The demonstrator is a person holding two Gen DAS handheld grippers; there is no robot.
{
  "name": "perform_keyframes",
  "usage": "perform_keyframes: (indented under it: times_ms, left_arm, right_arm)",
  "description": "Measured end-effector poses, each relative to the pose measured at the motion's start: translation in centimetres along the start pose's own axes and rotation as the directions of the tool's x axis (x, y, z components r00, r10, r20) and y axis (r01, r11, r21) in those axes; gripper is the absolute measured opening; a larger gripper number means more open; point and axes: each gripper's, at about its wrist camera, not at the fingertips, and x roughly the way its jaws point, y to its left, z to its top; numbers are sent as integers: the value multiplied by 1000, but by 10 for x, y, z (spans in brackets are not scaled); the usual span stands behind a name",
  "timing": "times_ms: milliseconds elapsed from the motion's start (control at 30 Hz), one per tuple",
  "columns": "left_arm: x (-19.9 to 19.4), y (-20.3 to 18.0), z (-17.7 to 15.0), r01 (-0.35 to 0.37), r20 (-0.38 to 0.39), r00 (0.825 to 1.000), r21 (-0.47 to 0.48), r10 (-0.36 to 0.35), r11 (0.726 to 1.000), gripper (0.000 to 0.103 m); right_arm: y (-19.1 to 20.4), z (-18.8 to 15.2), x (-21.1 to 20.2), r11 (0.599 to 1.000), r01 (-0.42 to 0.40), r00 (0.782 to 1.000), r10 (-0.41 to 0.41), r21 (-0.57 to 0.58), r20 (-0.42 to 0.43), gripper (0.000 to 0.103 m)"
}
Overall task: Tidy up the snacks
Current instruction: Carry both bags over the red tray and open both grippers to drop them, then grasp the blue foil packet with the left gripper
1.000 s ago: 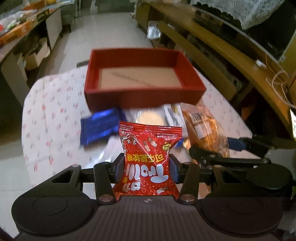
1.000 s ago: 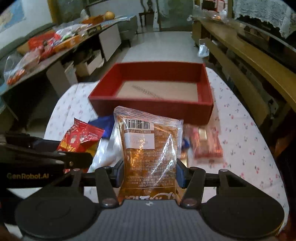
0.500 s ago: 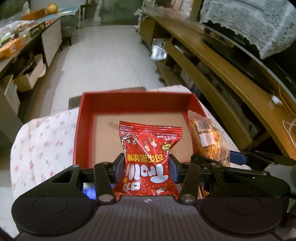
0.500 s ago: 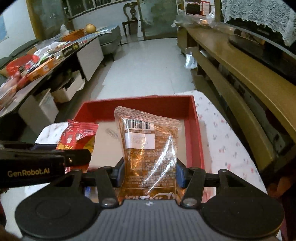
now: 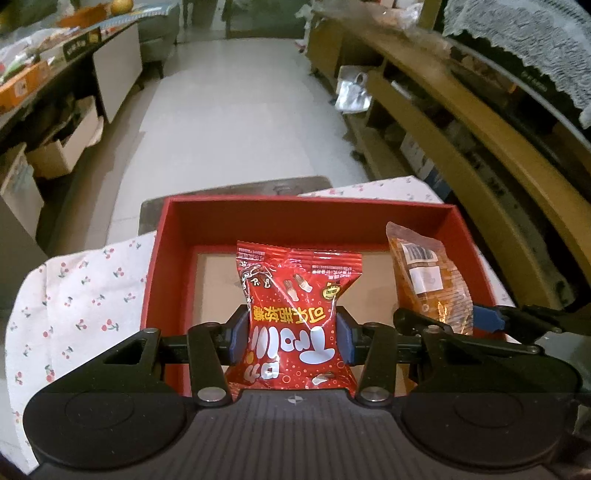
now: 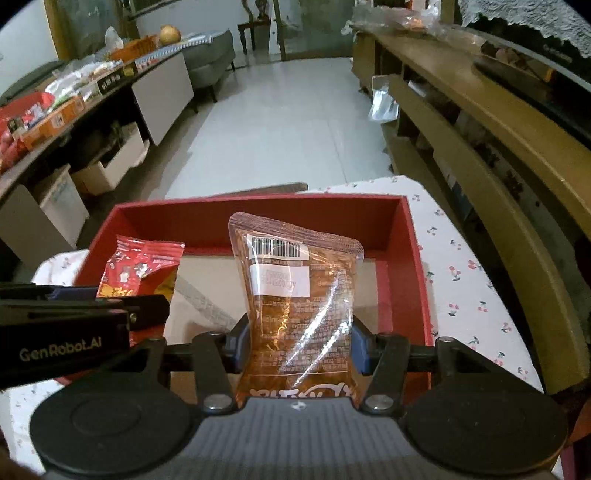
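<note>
Red candy packet [image 5: 293, 314] pinched upright between the blue pads [image 5: 235, 338] of the left tool [image 5: 291, 341], printing upside down, hanging over the near half of the red box [image 5: 168, 266]. Same packet visible from the right wrist view [image 6: 138, 269], poking up behind the left tool's black arm. Orange snack bag [image 6: 299, 314] clamped the same way in the right tool [image 6: 301, 349], barcode end up, also hovering over the box, closer to its right wall. From the left view, orange bag [image 5: 430, 282] sitting just right of the red packet, the two held apart, not touching.

Nothing blocking the box: brown cardboard floor [image 5: 218, 291] showing bare under both packets. Both tools side by side at the near edge, right tool's arm crossing the lower right corner of the left view.

Box resting on a bench covered with a white cherry-print cloth [image 5: 74, 295], cloth also showing on the right side [image 6: 469, 288]. Beyond that, pale tiled floor [image 5: 236, 122] running away down the room. Long wooden shelf unit [image 6: 480, 122] along the right, lace cover on top at the far corner. On the left, a low counter [image 6: 85, 92] cluttered with boxes and packets, a round yellowish fruit [image 6: 169, 35] at its far end, cardboard boxes [image 5: 62, 144] tucked underneath.
</note>
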Motion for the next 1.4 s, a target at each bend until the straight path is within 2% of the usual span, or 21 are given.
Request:
perform_keyframes:
  times_ms: [533,700,867,1067,1233,1400]
  left_arm:
    - [28,4,-8,-41,-81,996,-10,40,999,56]
    - [24,5,-6,-52,-70,996,-4,51,999,57]
    - [13,8,-3,-31,-42,999,-19,30,999,68]
    - [-8,7,-2,5,-8,1000,-24,-6,1000,69]
    - [-32,10,-11,22,19,1000,-7,-22,1000,74]
    - [-55,21,-32,27,25,999,0,-27,1000,77]
  right_arm:
    - [4,-4,28,999,27,998,-30,-46,-52,54]
    - [5,-2,27,999,22,999,-24,-38,-47,56]
    - [3,3,15,999,39,999,-39,-33,3,61]
    - [2,9,-7,1000,16,999,-16,-6,52,61]
    - [9,-1,-33,1000,-19,997,20,-10,75,61]
    - [25,-25,-59,998,-53,996,56,-46,71,62]
